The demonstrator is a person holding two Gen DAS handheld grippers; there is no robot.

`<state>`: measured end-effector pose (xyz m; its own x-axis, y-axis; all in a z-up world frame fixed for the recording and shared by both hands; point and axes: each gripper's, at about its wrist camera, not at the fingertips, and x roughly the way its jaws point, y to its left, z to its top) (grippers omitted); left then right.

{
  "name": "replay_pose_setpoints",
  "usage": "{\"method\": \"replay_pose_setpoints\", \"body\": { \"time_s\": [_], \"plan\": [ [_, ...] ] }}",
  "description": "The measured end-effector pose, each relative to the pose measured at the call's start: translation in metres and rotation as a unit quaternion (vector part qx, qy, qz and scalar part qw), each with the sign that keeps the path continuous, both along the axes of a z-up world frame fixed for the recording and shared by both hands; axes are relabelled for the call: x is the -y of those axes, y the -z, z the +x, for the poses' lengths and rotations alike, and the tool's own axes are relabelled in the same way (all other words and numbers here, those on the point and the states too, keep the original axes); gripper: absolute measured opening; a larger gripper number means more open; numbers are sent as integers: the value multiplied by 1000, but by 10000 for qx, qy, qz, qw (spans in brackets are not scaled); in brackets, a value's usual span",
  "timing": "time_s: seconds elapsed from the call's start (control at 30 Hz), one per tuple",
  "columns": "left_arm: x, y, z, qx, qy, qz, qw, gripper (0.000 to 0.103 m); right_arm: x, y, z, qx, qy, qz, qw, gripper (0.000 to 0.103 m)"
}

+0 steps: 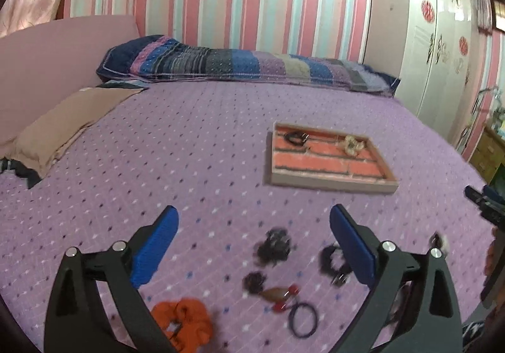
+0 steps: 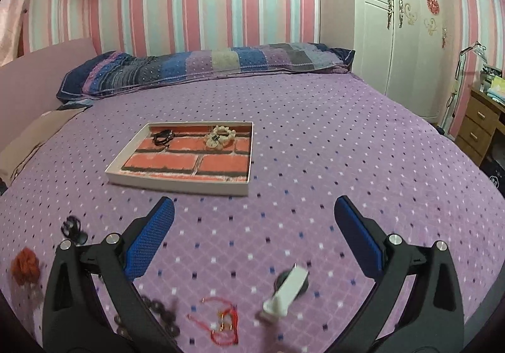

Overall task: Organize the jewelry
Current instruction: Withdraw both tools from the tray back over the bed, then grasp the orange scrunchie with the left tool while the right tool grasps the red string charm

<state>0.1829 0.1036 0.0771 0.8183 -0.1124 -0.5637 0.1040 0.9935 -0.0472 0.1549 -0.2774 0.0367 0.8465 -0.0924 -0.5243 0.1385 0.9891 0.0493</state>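
A shallow tray lined with a brick pattern lies on the purple bedspread; it also shows in the right wrist view. In it sit a black bracelet and a beige scrunchie. My left gripper is open above loose pieces: a dark scrunchie, a black scrunchie, an orange scrunchie, a dark blue hair tie. My right gripper is open with nothing between its pads, above a white clip, a red string bracelet and dark beads.
A striped folded quilt lies along the wall behind the tray. A tan pillow rests at the left by the pink headboard. A white wardrobe and a wooden drawer unit stand to the right of the bed.
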Motion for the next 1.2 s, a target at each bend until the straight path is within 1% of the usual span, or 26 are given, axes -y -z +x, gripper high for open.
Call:
{"method": "replay_pose_setpoints", "body": {
  "time_s": [0.07,0.17,0.23,0.33,0.4,0.5,0.57,0.67,0.73,0.8,0.87,0.9,0.97,1.1,1.2],
  "plan": [
    [-5,8,-13,32,-139,137,9998,94,-1,13,-10,-65,23,99,9999,99],
    [-15,21,-27,5,-193,3,9998,94,-4,33,-24,-162,80,142,9997,99],
    [-23,30,-35,-1,-302,-56,9995,94,-9,44,-37,-88,88,24,9999,99],
    [-34,46,-44,-78,-390,-127,9991,94,-15,50,-50,10,177,-163,9997,99],
    [-41,56,-49,-109,-463,-111,9988,94,-16,54,-56,89,217,-78,9997,99],
    [-48,68,-54,-117,-578,3,9983,94,-17,63,-62,110,289,-73,9995,99],
    [-54,75,-58,-156,-617,-1,9980,94,-18,74,-61,-39,295,-79,9995,99],
    [-60,87,-63,-255,-603,46,9978,94,-20,89,-59,-288,246,123,9992,99],
    [-61,93,-65,-290,-543,85,9981,94,-21,97,-61,-258,294,154,9991,99],
    [-63,99,-67,-299,-536,46,9981,94,-25,104,-62,-253,305,38,9992,99],
    [-65,106,-65,-378,-525,-16,9979,94,-26,108,-61,-326,307,-15,9990,99],
    [-66,111,-63,-484,-505,-76,9975,94,-27,111,-61,-318,305,-5,9990,99],
    [-67,116,-61,-561,-429,-177,9973,94,-29,111,-61,-272,316,-64,9991,99],
    [-68,123,-62,-536,-544,-9,9971,94,-36,111,-62,-119,261,-260,9993,98],
    [-70,130,-59,-630,-480,-51,9968,94,-37,113,-60,-126,269,-298,9991,97]
  ]
}}
